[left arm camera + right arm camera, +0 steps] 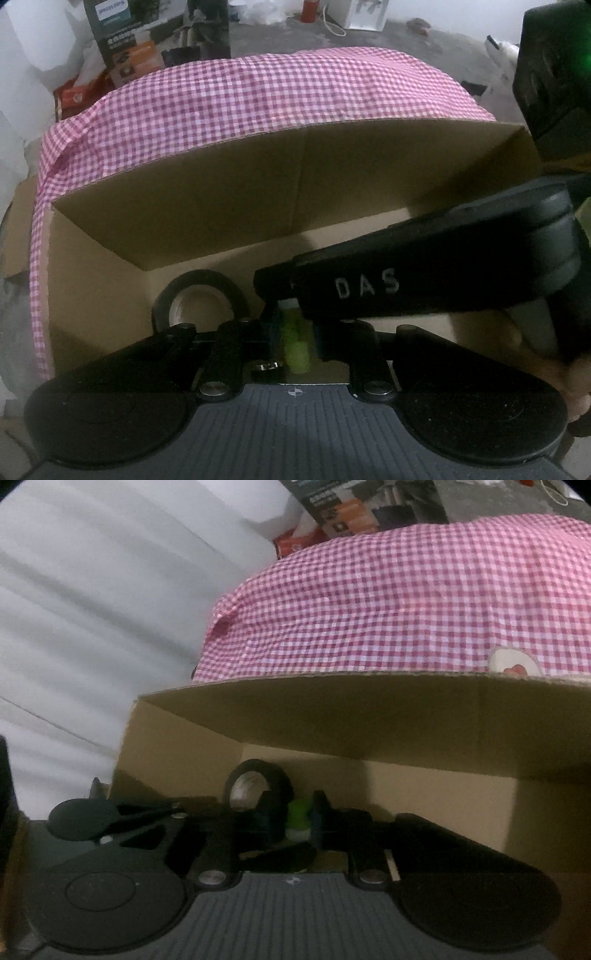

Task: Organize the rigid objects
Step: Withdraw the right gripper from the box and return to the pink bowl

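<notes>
Left wrist: cardboard box holds black tape roll; both jaws nearly closed around green items.

The right hand-held gripper holds a green object inside the cardboard box beside a tape roll.

Pink-and-white gingham cloth fills the upper frame; brown cardboard box sits mid-frame; black tape roll and lime-green object lie lower centre.

Both wrist cameras look steeply down, close, into one cardboard box holding a tape roll.
</notes>
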